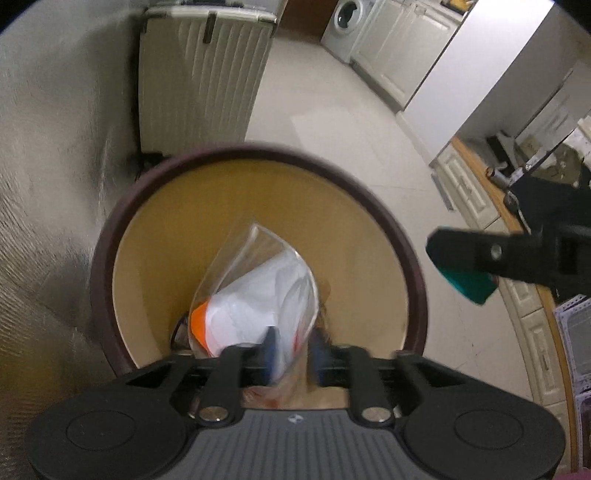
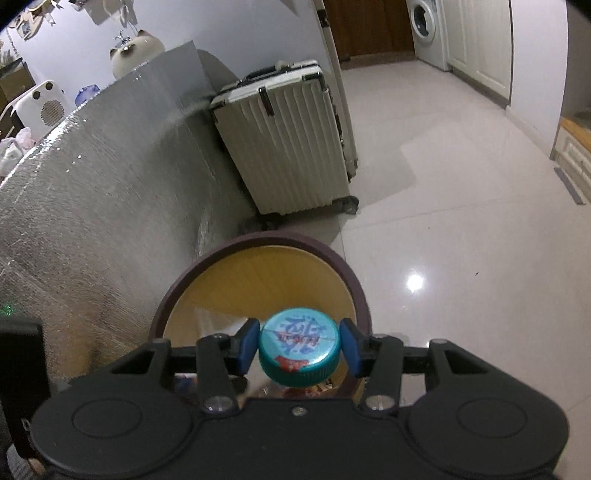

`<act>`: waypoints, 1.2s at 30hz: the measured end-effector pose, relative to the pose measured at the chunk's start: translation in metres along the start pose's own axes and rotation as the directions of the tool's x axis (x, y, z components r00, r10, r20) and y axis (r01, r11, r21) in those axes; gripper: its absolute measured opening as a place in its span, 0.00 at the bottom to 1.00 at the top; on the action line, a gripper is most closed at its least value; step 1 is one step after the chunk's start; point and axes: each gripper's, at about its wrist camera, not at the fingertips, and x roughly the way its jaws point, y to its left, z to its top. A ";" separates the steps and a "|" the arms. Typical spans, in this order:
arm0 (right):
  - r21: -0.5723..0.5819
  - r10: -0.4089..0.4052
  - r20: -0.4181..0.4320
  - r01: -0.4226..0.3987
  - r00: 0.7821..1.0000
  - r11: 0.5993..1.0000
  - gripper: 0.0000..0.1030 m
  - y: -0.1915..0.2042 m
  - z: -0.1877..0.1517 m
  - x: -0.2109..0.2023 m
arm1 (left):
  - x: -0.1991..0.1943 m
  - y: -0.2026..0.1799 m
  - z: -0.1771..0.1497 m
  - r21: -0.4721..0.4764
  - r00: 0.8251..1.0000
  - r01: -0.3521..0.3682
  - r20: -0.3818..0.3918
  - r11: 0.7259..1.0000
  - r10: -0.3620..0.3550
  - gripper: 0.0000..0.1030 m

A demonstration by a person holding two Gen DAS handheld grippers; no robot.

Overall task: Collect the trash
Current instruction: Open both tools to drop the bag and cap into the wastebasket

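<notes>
A round bin with a dark brown rim (image 1: pixel 258 153) and a tan inside stands on the floor under both grippers. In the left wrist view my left gripper (image 1: pixel 293 352) hangs over the bin's mouth, its blue pads (image 1: pixel 269 350) apart. A clear plastic bag (image 1: pixel 258 291) with white and orange contents lies loosely between them, reaching down into the bin. My right gripper (image 2: pixel 298 347) is shut on a bottle's teal cap (image 2: pixel 299 345) above the bin's near rim (image 2: pixel 258 240). That same gripper (image 1: pixel 461 266) also shows at the right of the left wrist view, beside the bin.
A cream ribbed suitcase (image 2: pixel 284 140) stands just behind the bin. A foil-covered surface (image 2: pixel 92 177) runs along the left. White cabinets (image 1: pixel 399 55) and a washing machine (image 1: pixel 347 26) line the far side of the pale tiled floor (image 2: pixel 461 221).
</notes>
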 end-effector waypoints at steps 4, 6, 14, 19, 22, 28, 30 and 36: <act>0.003 0.006 -0.020 -0.006 1.000 1.000 0.47 0.003 0.005 0.015 | -0.003 0.002 -0.005 0.017 0.998 -0.065 0.006 0.998 0.065 0.57; -0.006 0.011 -0.027 -0.012 1.000 1.000 0.47 0.006 0.006 0.023 | -0.006 0.004 -0.007 0.015 0.996 -0.087 0.003 0.996 0.087 0.58; -0.008 0.050 -0.060 -0.050 0.997 0.999 0.66 0.011 0.014 0.057 | -0.023 0.001 -0.015 0.035 0.993 -0.122 -0.003 0.992 0.122 0.68; -0.028 0.037 -0.094 -0.039 0.995 0.999 0.70 0.011 0.008 0.060 | -0.029 0.001 -0.018 0.030 0.992 -0.128 0.001 0.991 0.128 0.74; -0.032 0.029 -0.107 -0.033 0.994 0.999 0.70 0.009 0.002 0.055 | -0.031 0.001 -0.016 0.025 0.992 -0.127 0.001 0.992 0.127 0.75; -0.039 0.021 -0.116 -0.026 0.993 0.999 0.72 0.004 -0.005 0.037 | -0.041 -0.004 -0.017 0.025 0.992 -0.130 0.013 0.991 0.129 0.86; -0.045 0.024 -0.117 -0.030 0.993 0.999 0.77 0.004 -0.007 0.030 | -0.045 -0.004 -0.018 0.025 0.991 -0.133 0.017 0.991 0.132 0.88; -0.058 0.037 -0.108 -0.044 0.993 0.997 0.86 0.007 -0.010 0.009 | -0.059 -0.008 -0.018 0.026 0.990 -0.141 0.029 0.990 0.140 0.96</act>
